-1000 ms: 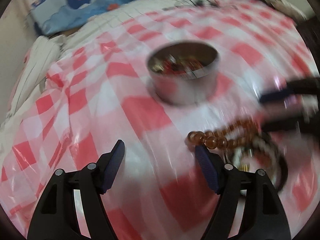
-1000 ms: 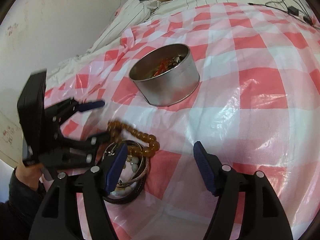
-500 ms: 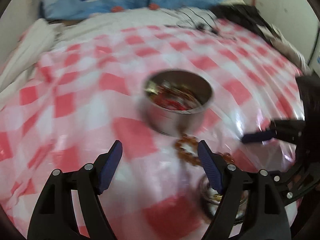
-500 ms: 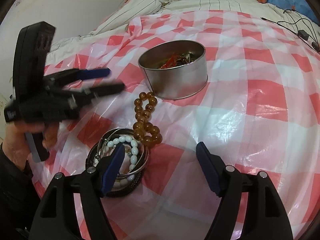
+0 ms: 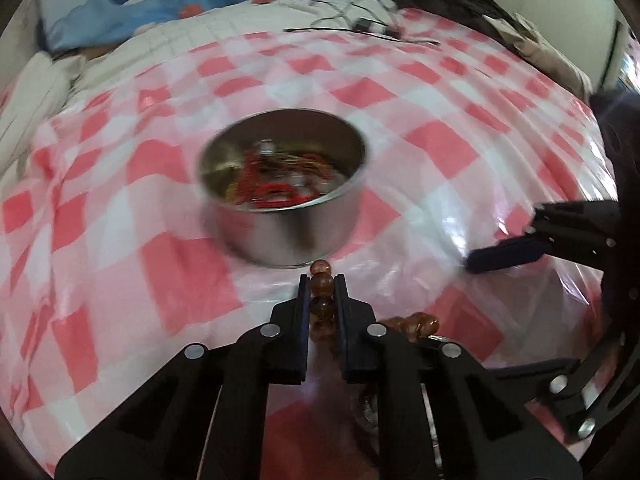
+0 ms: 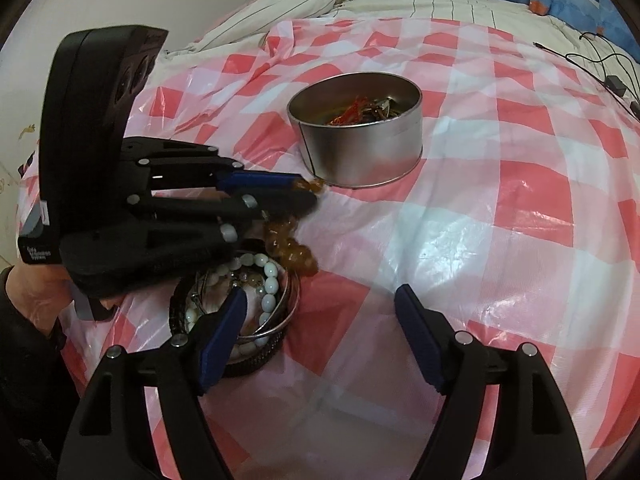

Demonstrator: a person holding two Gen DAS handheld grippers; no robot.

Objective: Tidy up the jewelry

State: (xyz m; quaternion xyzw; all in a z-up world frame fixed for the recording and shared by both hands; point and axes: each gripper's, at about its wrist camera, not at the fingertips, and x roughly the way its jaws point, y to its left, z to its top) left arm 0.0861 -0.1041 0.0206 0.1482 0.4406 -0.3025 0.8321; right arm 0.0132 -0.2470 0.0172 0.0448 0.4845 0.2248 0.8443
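Amber glossy bead strand [image 5: 322, 280] pinched in left claw [image 5: 322, 285], seemingly translucent; right claw [image 6: 320, 300] wide open, empty

Bed [image 6: 440, 4] covered with red-and-white checked plastic sheet [image 6: 520, 200]. On sheet: round silver metal tin [image 6: 360, 156] holding tangled jewelry, amber bead string [image 6: 294, 250] trailing near tin, stack of bangles with white bead bracelet [image 6: 272, 280]. Black cables [image 6: 600, 64] at far edge.

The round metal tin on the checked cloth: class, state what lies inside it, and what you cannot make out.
Inside the tin lies a tangle of jewelry, with red strands and some metal pieces showing. The wall hides the lower part of the heap, and the pieces are too small and blurred to name singly.
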